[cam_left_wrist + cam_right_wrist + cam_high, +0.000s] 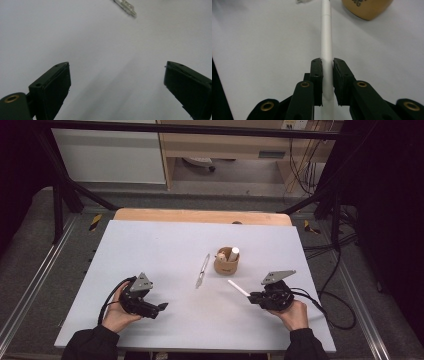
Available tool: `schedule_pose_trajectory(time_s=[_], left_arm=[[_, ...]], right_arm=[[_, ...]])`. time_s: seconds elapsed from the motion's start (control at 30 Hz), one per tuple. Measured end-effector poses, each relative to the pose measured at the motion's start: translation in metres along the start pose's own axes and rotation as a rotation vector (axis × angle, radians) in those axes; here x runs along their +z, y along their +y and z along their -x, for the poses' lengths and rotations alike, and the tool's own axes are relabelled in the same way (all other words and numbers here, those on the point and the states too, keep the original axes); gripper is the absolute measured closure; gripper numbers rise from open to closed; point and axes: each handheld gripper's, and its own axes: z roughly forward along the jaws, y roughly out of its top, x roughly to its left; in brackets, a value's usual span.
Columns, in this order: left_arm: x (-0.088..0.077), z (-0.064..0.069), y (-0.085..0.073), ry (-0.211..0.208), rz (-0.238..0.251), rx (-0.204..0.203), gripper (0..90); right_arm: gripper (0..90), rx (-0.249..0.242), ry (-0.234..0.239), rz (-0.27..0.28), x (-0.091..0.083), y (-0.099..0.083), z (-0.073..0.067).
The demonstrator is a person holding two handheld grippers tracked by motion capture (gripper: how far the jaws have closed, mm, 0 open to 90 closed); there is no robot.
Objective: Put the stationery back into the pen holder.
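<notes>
My right gripper is shut on a white pen, which sticks out ahead of the jaws toward the upper left, just above the table. A tan round cup stands beyond it with a white pen and a tan stick upright inside. A clear pen lies on the table left of the cup. My left gripper rests low at the near left with its jaws wide apart and nothing between them.
The white table top has a wooden strip along its far edge. Black frame bars, cables and grey floor surround the table.
</notes>
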Motion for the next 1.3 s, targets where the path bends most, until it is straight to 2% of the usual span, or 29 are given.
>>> schedule_pose_trajectory(time_s=[0.27, 0.5, 0.93, 1.2, 1.3], left_arm=[[0.003, 0.008, 0.01, 0.003, 0.008, 0.06, 9.2], [0.006, 0.018, 0.021, 0.013, 0.008, 0.155, 11.4], [0.019, 0.047, 0.045, 0.017, 0.012, 0.372, 13.5], [0.027, 0.067, 0.059, 0.026, 0.009, 0.512, 16.6], [0.031, 0.074, 0.063, 0.028, 0.008, 0.568, 19.4]], right_arm=[[78.9, -0.087, 0.071, -0.011, 0.008, 0.02, -0.017], [78.9, -0.135, 0.122, -0.03, 0.014, 0.035, -0.028], [78.9, -0.184, 0.192, -0.074, 0.024, 0.054, -0.044], [78.9, -0.225, 0.211, -0.11, 0.031, 0.063, -0.052], [78.9, -0.227, 0.211, -0.131, 0.034, 0.066, -0.055]])
